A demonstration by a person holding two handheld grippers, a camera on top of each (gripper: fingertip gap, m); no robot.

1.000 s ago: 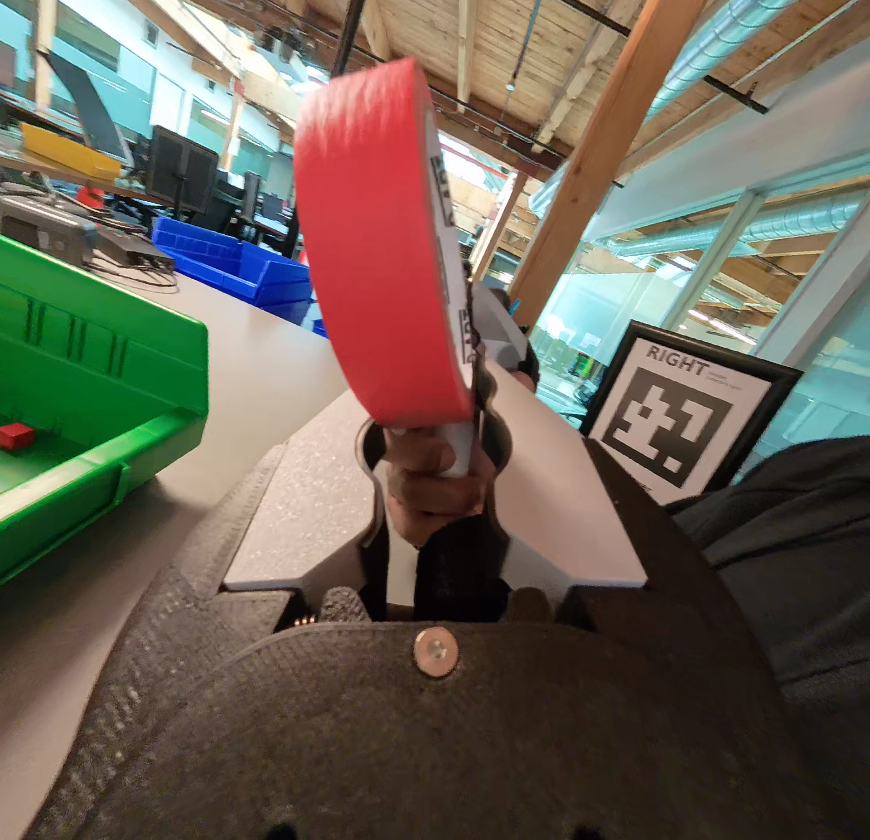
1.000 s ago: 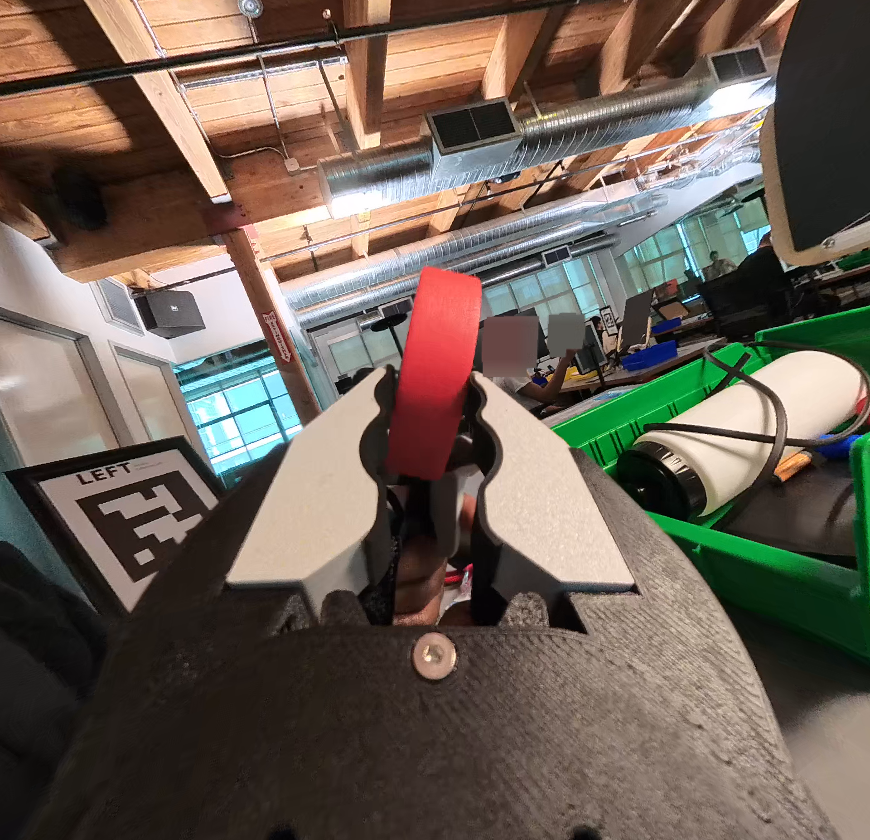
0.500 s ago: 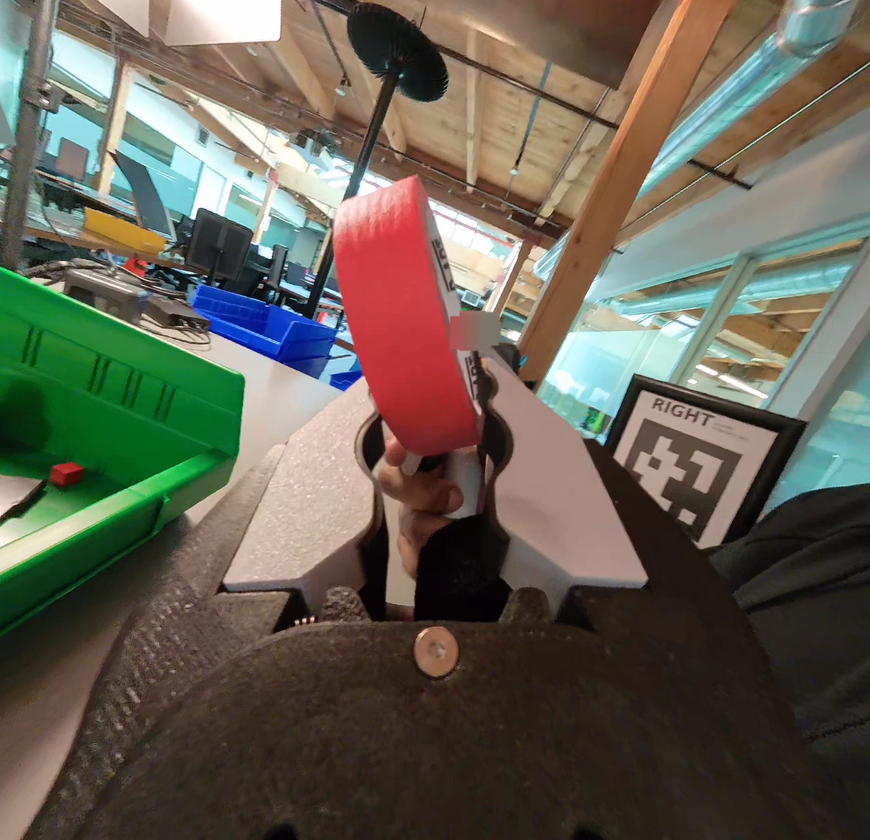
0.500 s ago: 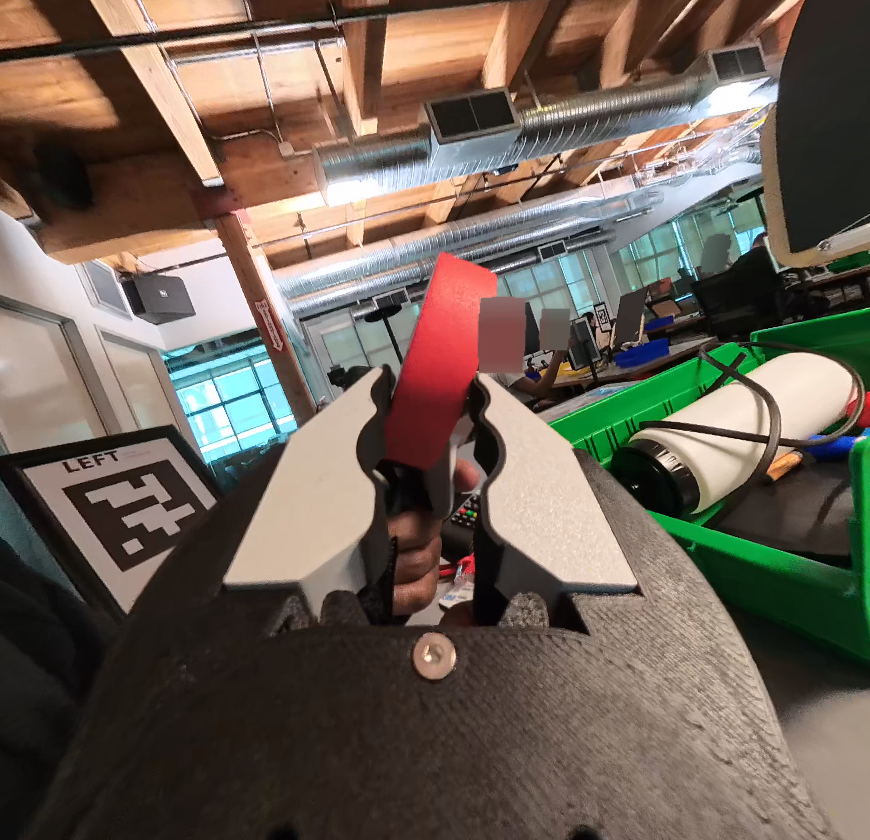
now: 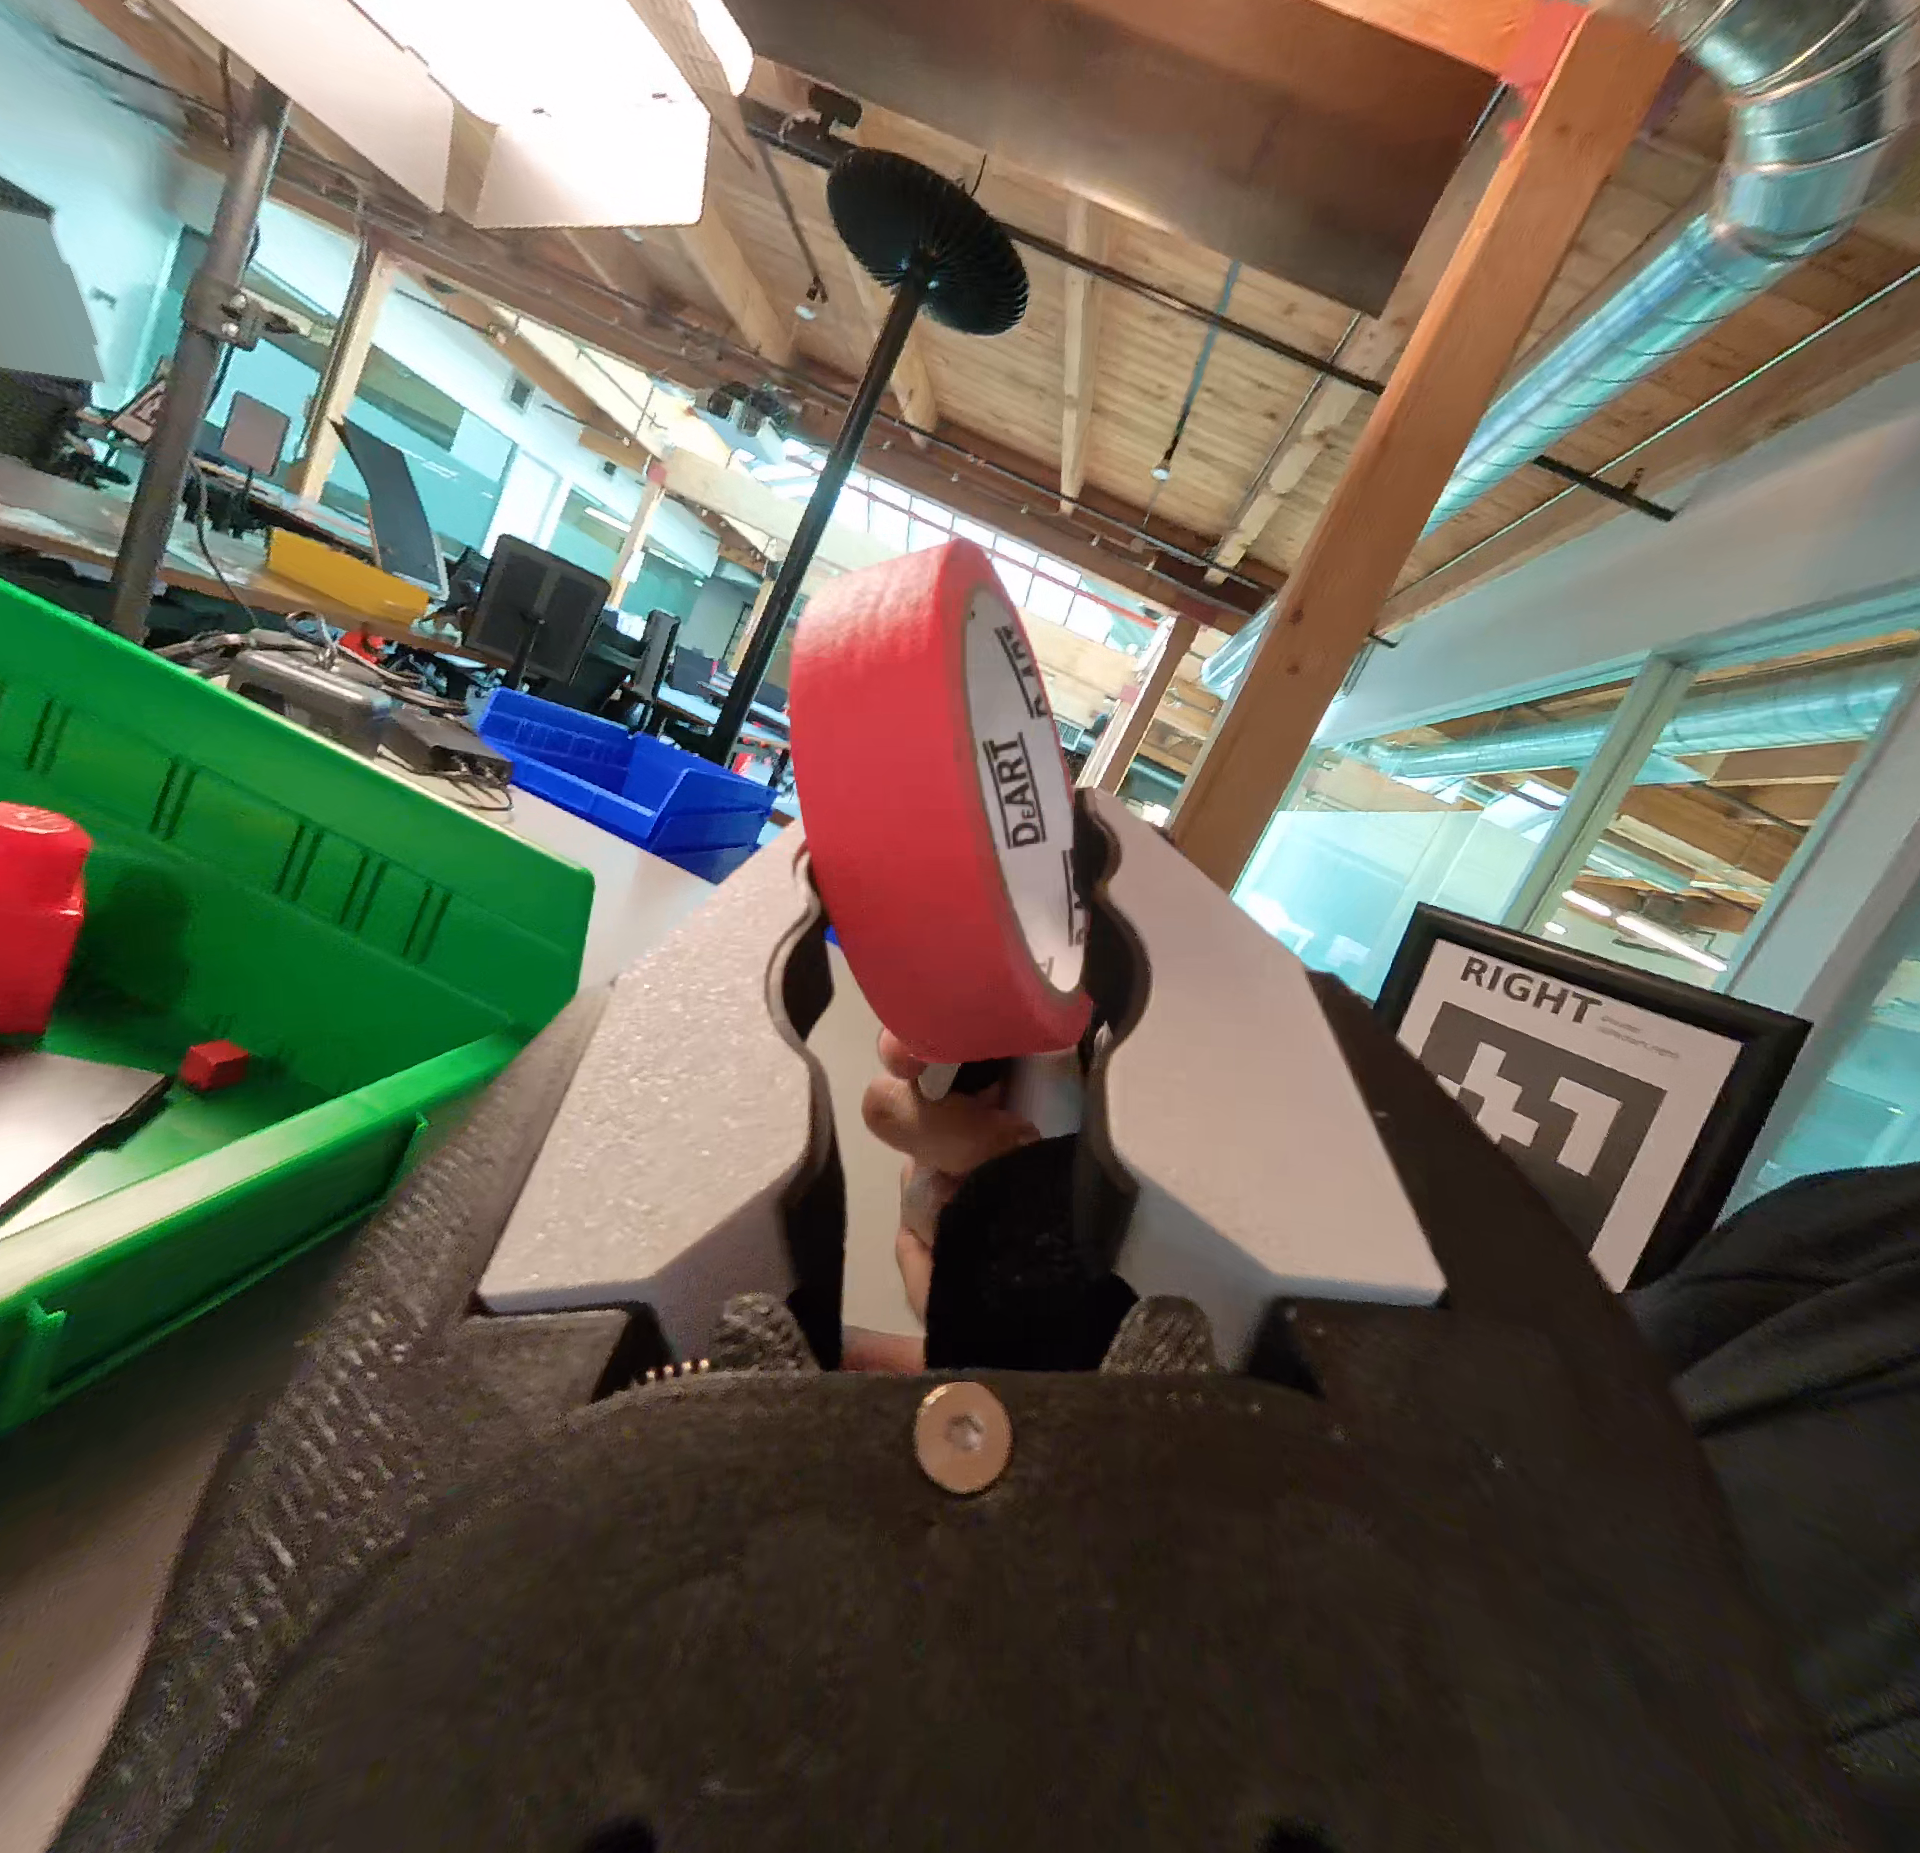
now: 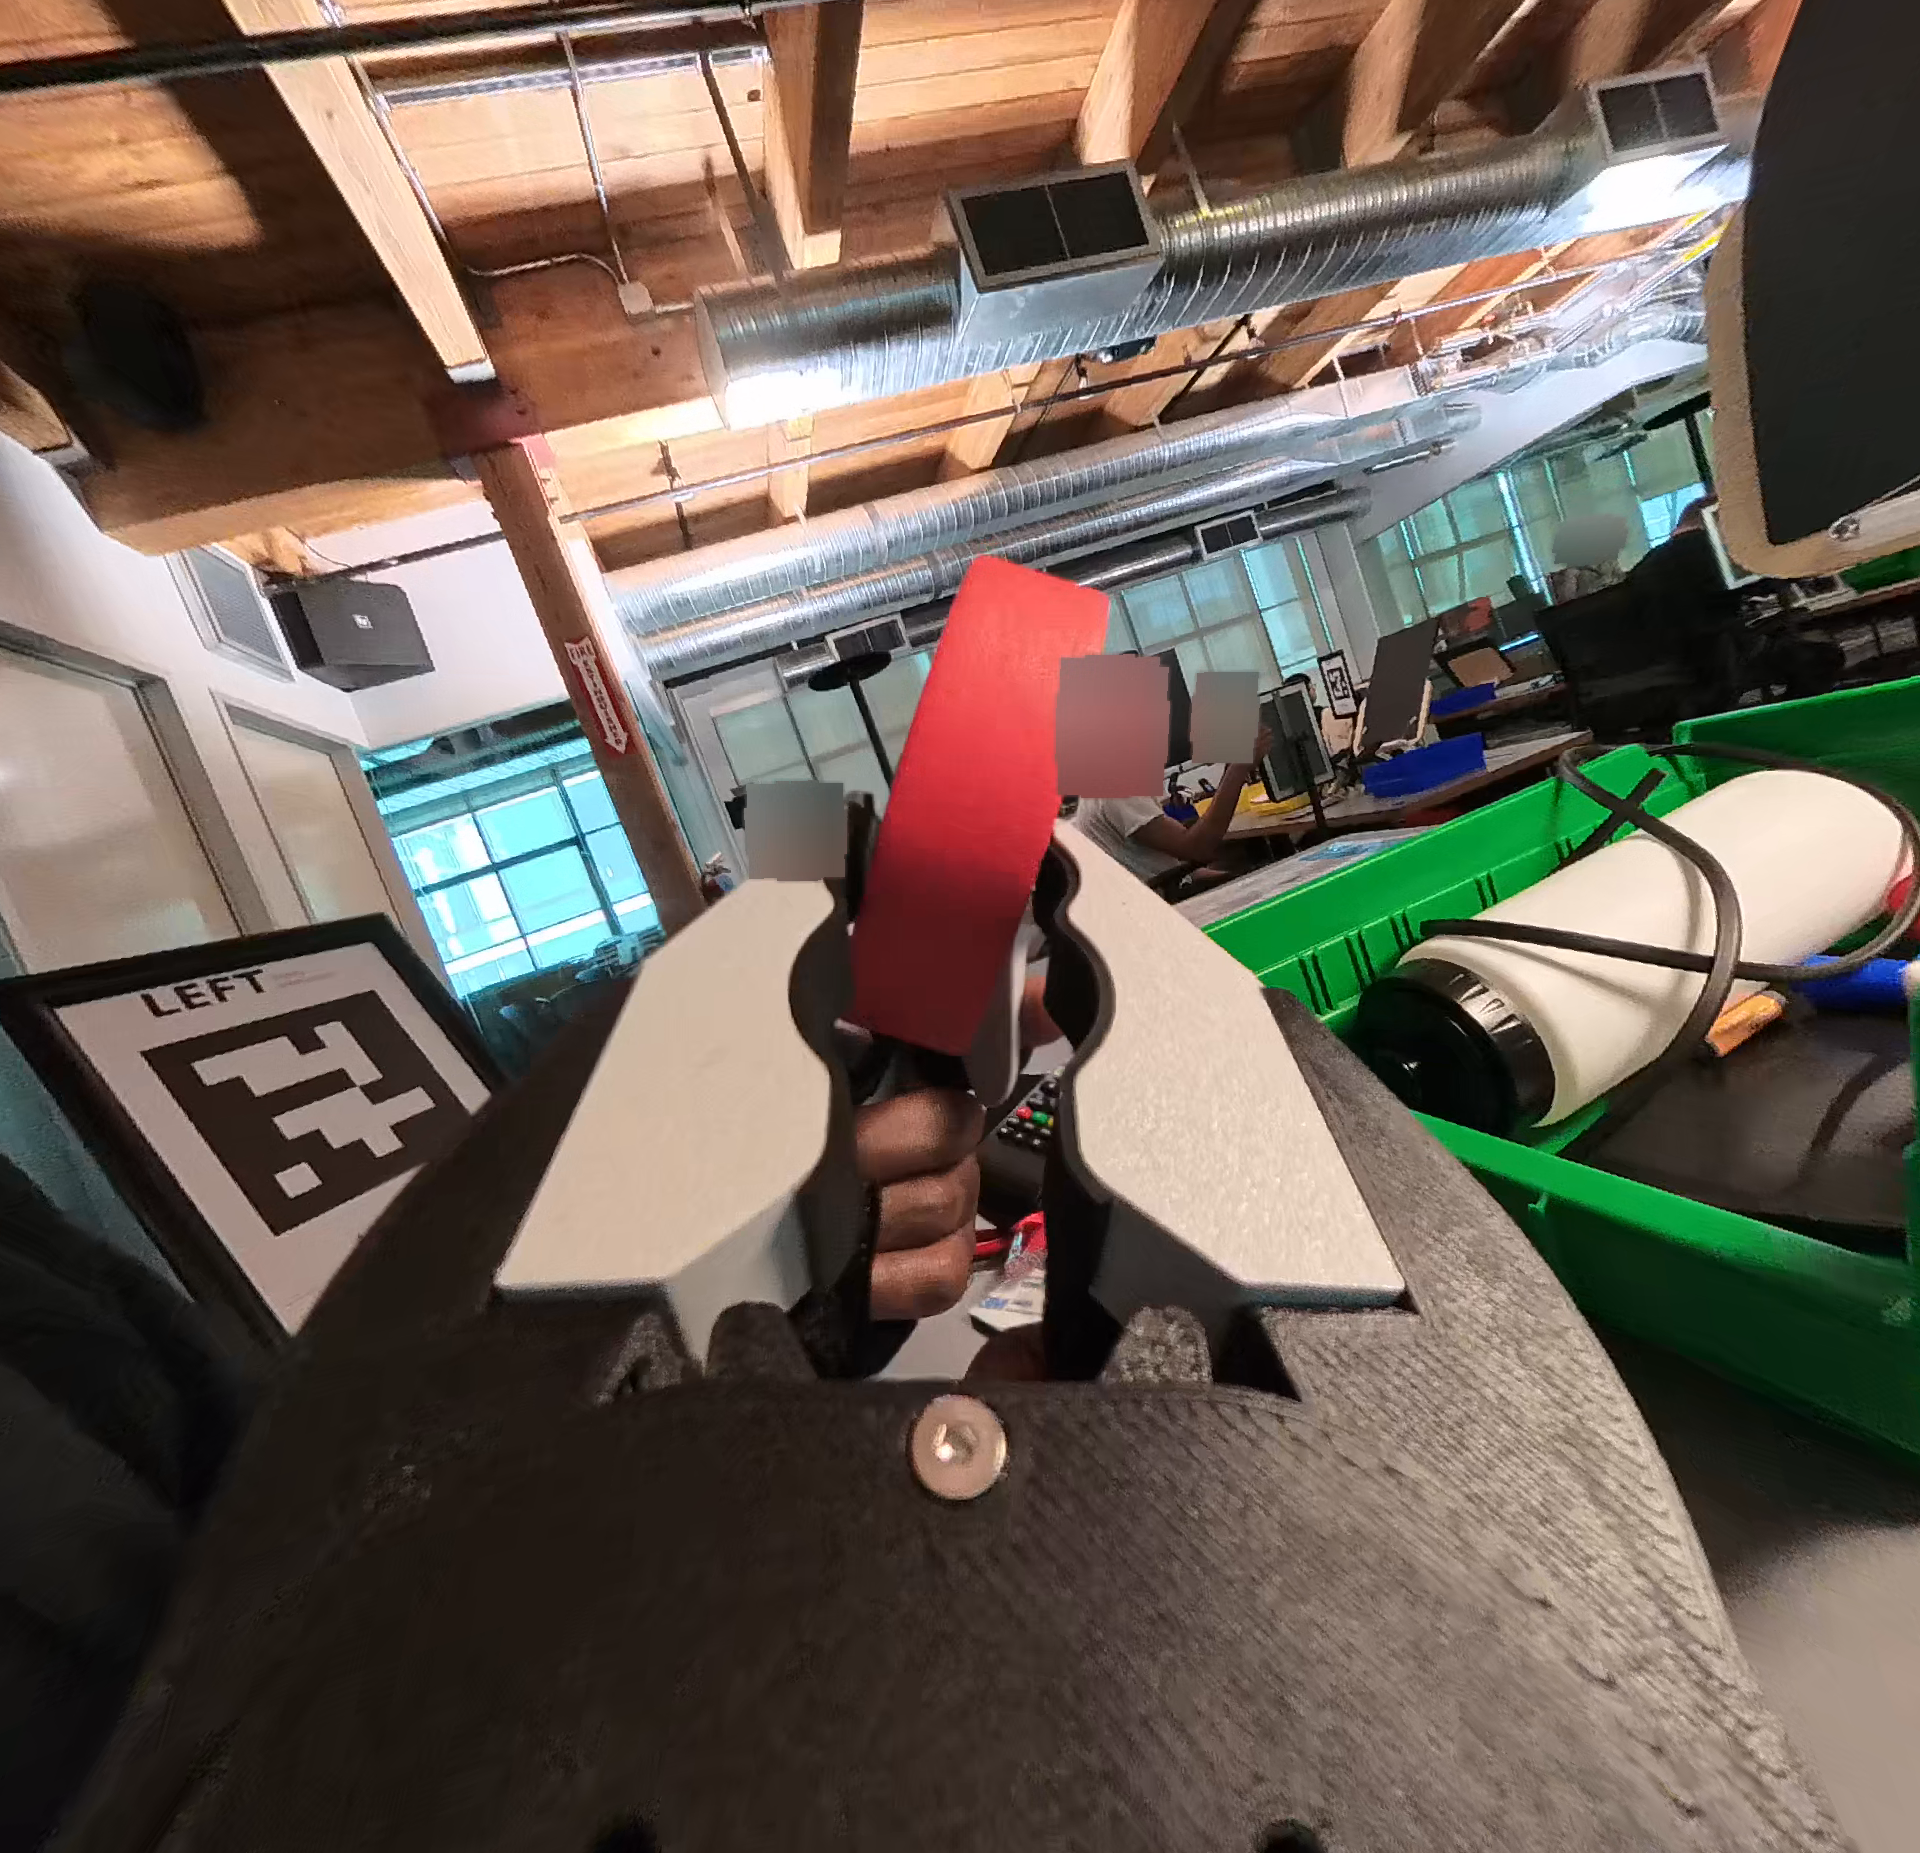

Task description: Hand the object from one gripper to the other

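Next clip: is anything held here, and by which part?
The red tape roll, by its lower rim, which sits between the fingers of both the left gripper and the right gripper. Which one actually clamps it cannot be told.

One red tape roll point(image 5: 914, 816), two tongs point(image 5: 951, 930) point(image 6: 940, 930), two green bins point(image 5: 312, 930) point(image 6: 1621, 1253), one blue bin point(image 5: 634, 795).

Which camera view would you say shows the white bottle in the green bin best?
The right wrist view: the white bottle lies on its side in a green bin, black cap toward the camera, a black cable looped over it. The left wrist view shows none of it.
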